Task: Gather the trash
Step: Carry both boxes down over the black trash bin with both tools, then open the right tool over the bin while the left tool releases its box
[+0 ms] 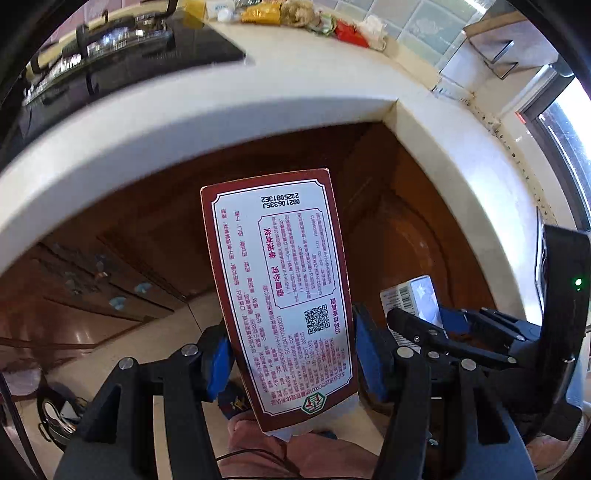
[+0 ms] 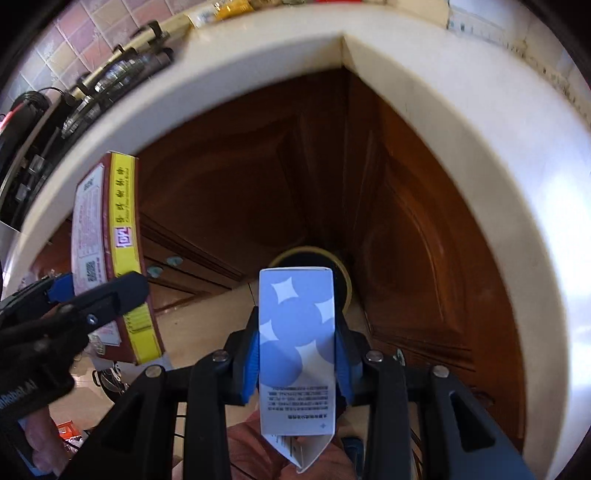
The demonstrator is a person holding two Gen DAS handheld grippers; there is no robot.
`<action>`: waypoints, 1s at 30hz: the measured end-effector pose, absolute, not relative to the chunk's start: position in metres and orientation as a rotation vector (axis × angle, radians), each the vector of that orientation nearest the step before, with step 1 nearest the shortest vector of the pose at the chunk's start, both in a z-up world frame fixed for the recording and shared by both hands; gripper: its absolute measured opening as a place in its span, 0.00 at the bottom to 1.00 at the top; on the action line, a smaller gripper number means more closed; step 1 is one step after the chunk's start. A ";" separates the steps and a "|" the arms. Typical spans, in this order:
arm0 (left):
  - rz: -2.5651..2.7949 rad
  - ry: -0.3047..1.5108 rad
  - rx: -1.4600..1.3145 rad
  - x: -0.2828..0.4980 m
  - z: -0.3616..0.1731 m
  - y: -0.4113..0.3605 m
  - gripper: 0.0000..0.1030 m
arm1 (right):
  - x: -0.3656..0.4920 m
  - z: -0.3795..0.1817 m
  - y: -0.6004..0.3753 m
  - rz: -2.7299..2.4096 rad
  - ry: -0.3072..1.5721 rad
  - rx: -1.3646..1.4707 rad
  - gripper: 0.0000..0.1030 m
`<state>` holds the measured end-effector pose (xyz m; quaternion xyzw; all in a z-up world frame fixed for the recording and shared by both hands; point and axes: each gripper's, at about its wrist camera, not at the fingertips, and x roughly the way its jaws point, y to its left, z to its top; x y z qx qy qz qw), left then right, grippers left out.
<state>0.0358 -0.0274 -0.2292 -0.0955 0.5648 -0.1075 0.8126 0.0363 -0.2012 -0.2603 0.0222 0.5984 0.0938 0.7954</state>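
The left claw (image 1: 291,354) points steeply down past the desk (image 1: 229,110) edge and is clamped on a red box (image 1: 280,295), its blue pads pressed on the box's two long sides. The box stands upright between them, printed back toward the camera, top end toward 12 o'clock. In the right wrist view the same box (image 2: 107,254) shows its yellow side at 9 o'clock, held off the floor in front of the brown cabinet doors (image 2: 258,177).

The right claw (image 2: 297,354) also tips steeply downward and is clamped on a blue box (image 2: 297,332) with white star shapes, one open flap hanging at 6 o'clock. Just beyond the blue box's top end, on the floor, sits a round bin (image 2: 343,273) with a dark opening. From the left wrist view the right claw (image 1: 439,321) lies at 3 o'clock, close beside the left one.

More wrappers (image 1: 295,16) lie on the desk at 12 o'clock, beside the stove (image 1: 110,55).
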 end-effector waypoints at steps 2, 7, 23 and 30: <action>-0.219 1.236 -0.215 0.037 -0.256 -0.028 0.55 | 0.037 -0.284 -0.207 0.198 1.303 0.070 0.33; -0.182 1.299 -0.247 0.045 -0.314 -0.025 0.55 | 0.043 -0.326 -0.209 0.188 1.306 0.081 0.33; -0.245 1.406 -0.253 0.087 -0.419 -0.034 0.56 | 0.087 -0.424 -0.204 0.172 1.341 0.152 0.34; -0.237 1.420 -0.216 0.106 -0.433 -0.040 0.70 | 0.102 -0.439 -0.201 0.134 1.351 0.152 0.34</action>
